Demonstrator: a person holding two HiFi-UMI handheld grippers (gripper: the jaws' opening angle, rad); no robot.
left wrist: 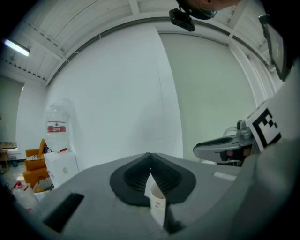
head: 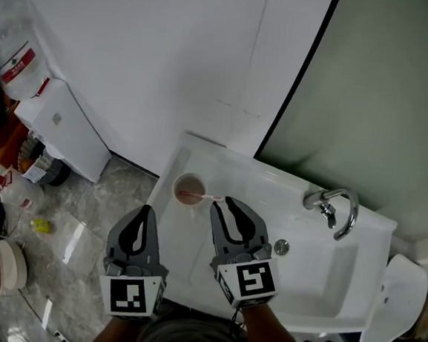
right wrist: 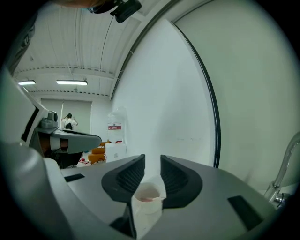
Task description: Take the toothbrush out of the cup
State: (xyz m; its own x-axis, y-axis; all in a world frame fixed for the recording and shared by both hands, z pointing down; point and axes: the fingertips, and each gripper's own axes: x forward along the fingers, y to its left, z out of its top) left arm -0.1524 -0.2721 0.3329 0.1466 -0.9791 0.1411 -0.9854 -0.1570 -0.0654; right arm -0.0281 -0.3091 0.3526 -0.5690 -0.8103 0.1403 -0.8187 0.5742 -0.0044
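1. Grey left gripper [head: 145, 213] had its jaws pressed together, with nothing in them.
2. The cup [head: 190, 178] stood on the white sink's [head: 316, 280] left edge, toothbrush [head: 201, 197] inside.
3. The right gripper [head: 224, 205], near the cup, had its jaws a little apart, holding nothing.

Toothbrush [head: 195, 196], a thin pink sliver inside the cup [head: 175, 189], too small for detail.

Left gripper [left wrist: 150, 163]: dark ribbed jaws closed together, gripping nothing. A white paper cup with pink print [left wrist: 158, 202] shows through the slit beneath them. Right of the cup: the grey right gripper [left wrist: 206, 149]. Far left of the cup: a clear, red-labelled water bottle [left wrist: 57, 123] on a white cabinet [left wrist: 61, 166].
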